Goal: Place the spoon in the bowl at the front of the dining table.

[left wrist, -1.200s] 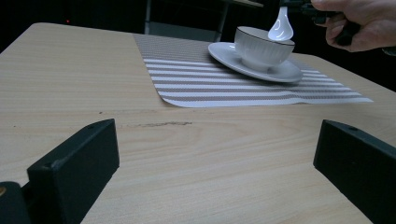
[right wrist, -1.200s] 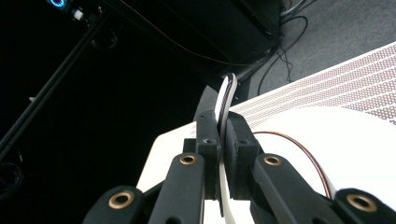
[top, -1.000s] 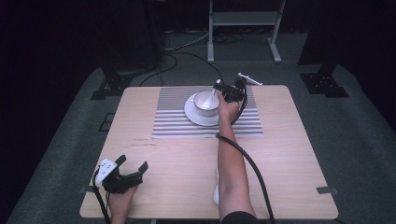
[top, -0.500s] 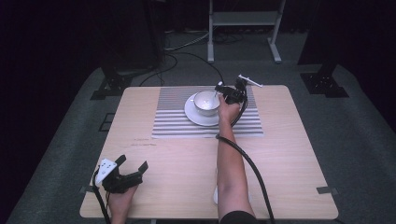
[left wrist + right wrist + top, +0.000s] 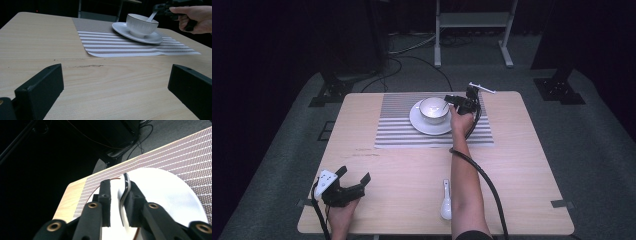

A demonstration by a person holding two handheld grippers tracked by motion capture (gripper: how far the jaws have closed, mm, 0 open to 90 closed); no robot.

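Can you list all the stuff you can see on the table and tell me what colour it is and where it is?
table: one, light wood, on grey floor
placemat: one, grey and white stripes, far middle of the table
saucer: one, white, on the placemat
cup: one, white, on the saucer
metal spoon: one, silver, leaning in the cup, between the right claw's jaws
ceramic spoon: one, white, near edge of the table
left claw: one, black, near left corner, open, empty
right claw: one, black, at the cup, jaws just been opening
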